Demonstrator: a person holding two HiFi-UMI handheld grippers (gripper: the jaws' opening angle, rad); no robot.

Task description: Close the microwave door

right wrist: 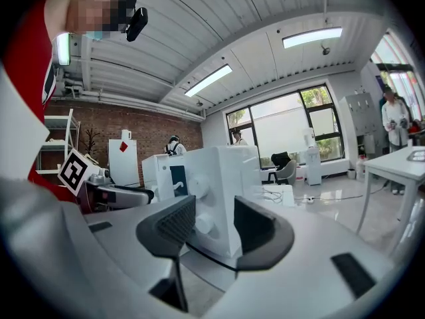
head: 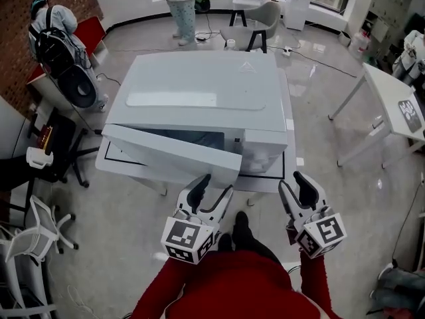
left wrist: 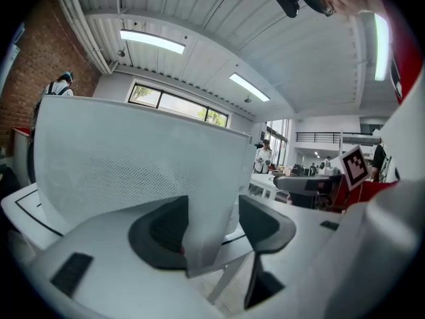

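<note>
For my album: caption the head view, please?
Left gripper straddles the ajar microwave door edge; right gripper hovers open.

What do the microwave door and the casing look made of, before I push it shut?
Microwave door: matte white, with a fine dotted grid across its panel. That is likely a perforated metal screen behind glass or plastic, though I cannot tell which.
Casing: smooth glossy white, with a soft light reflection on its top. It is probably painted sheet metal, possibly plastic.

No legible words or numbers — only square coded markers on the left claw (head: 211, 193); likewise the right claw (head: 297, 190).
</note>
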